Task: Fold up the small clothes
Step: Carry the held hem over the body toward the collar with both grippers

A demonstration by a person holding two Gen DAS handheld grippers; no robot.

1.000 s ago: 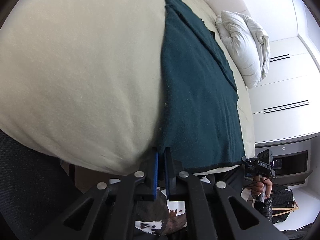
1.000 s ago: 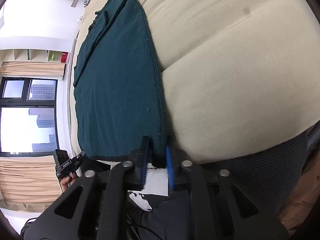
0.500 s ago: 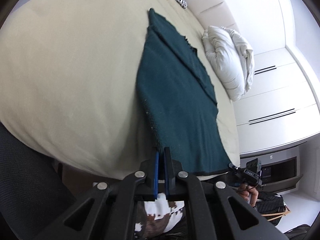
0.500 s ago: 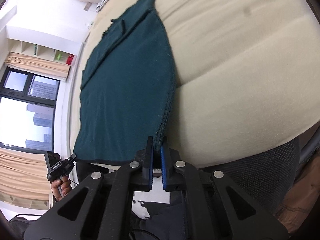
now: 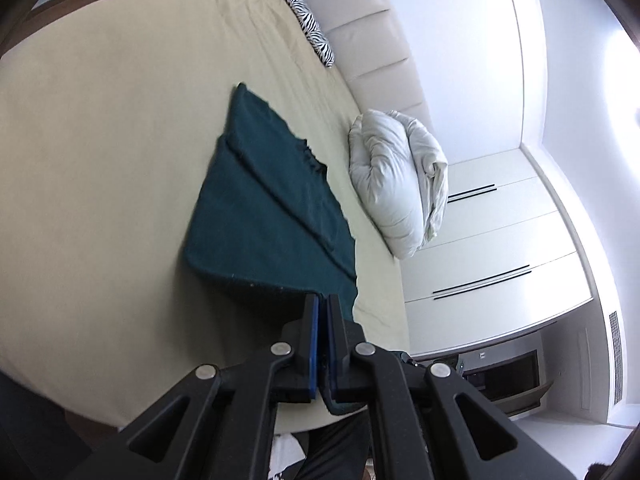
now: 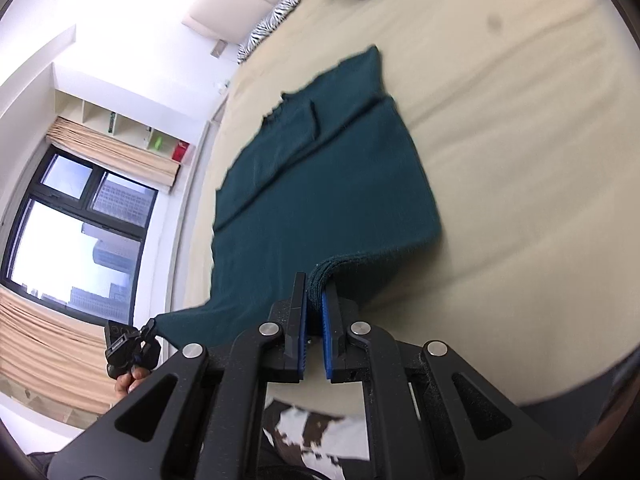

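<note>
Right wrist view: dark green garment (image 6: 320,200) lies on the beige bed (image 6: 520,160), its near hem pinched in the right gripper (image 6: 315,292); the left gripper (image 5: 323,312) clamps the other near corner. Judged step: raising the hem for a lengthwise fold; next, carry both corners evenly toward the far edge. White duvet (image 5: 400,184) beside it. No readable writing
</note>
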